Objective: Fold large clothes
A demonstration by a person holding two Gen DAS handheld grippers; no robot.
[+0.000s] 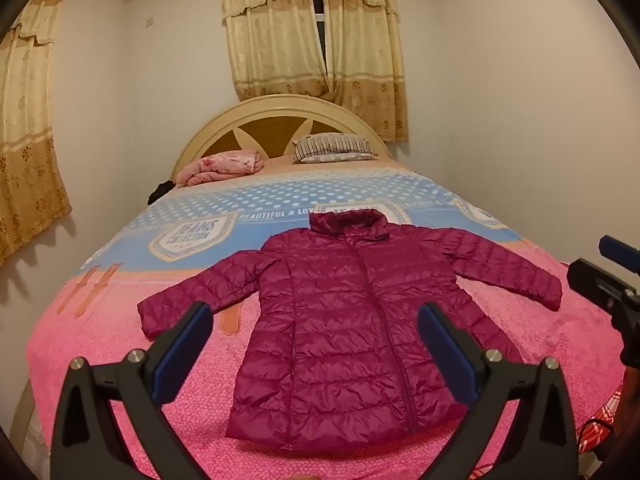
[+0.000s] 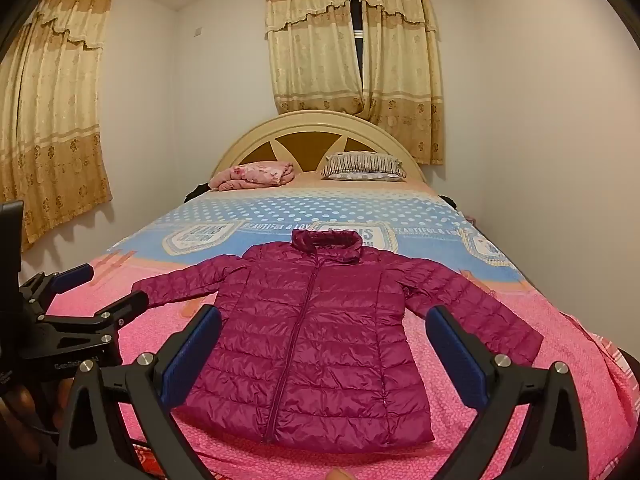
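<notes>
The blue band of the bedspread carries a shield badge reading "JEANS COLLECTION". Beside it runs "BEAUTIFUL & LOV", cut off by the jacket's collar.

A magenta quilted puffer jacket lies flat and face up in front of me on the pink bedspread, zipped shut. Its collar points toward the headboard and its hem toward me. Both sleeves are spread out to the sides, angled slightly downward.

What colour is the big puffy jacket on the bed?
The jacket is dark magenta, quilted in stripes. The right wrist view shows it best.
</notes>
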